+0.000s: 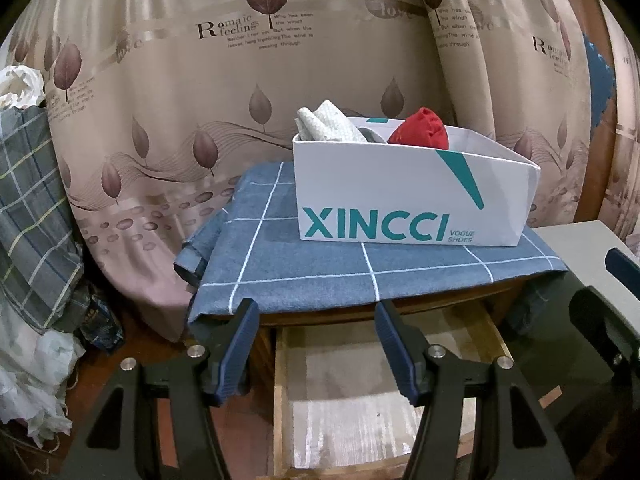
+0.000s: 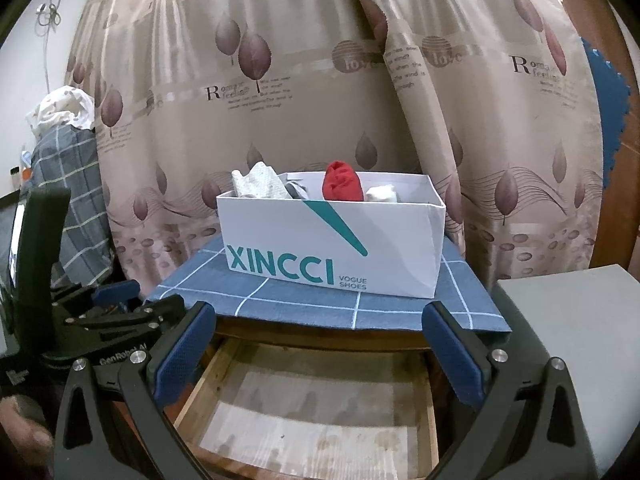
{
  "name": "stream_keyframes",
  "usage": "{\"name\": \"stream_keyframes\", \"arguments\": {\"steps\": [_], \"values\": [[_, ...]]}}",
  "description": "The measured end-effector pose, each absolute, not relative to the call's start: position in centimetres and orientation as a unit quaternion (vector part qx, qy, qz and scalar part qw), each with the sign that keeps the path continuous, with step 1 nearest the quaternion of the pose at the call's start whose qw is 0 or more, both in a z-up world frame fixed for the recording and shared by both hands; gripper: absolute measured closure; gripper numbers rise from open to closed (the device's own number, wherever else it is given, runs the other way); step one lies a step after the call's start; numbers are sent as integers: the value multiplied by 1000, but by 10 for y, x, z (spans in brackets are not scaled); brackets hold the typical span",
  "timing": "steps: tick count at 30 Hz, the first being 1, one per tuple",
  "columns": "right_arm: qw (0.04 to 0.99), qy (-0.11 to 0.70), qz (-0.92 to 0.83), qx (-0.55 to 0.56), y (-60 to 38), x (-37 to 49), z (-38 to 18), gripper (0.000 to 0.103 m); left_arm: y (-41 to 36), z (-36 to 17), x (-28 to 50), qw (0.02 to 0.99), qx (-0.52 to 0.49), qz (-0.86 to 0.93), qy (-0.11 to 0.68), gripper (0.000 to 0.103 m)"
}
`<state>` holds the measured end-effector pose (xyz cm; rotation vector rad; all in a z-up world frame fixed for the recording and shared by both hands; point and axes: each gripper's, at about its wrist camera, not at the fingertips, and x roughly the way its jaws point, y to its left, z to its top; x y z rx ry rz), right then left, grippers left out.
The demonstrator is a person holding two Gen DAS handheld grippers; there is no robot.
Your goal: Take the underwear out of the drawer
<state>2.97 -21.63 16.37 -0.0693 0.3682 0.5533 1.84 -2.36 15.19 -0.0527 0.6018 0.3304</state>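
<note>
Both grippers — left [image 1: 316, 308], right [image 2: 320, 316] — we hold spread, empty, above the bare open drawer [image 2: 316, 412]; rolled underwear [image 2: 342, 186] fills the shoebox [image 2: 332, 240]

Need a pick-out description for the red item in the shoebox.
Find the white XINCCI cardboard shoebox on the blue checked cloth above the open wooden drawer. Inside, the bunched red fabric bundle pokes above the rim; its neighbours are pale grey or white.

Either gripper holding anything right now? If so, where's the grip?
Nothing held. Left gripper and right gripper both have open jaws, with only the open wooden drawer below them.
</note>
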Motion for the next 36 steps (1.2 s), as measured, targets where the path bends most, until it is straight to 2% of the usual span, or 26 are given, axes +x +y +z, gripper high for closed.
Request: {"name": "stream_keyframes", "arguments": {"steps": [6,8,11,16,29,36], "values": [[944,182,274,-32,-219,31,164,1,-24,169,13,942,-13,164,293,40],[944,183,274,-29,-220,31,165,1,-24,180,5,947,-9,174,270,40],[944,183,275,-28,-220,31,165,1,-23,194,-5,955,-19,163,248,28],[943,182,278,-28,-221,31,165,1,-25,223,-20,963,-14,173,209,18],[938,182,292,-26,-221,28,167,1,-24,269,-32,977,-60,112,174,18],[937,184,297,-24,-221,29,167,1,-23,265,-19,966,-60,143,206,13]]}}
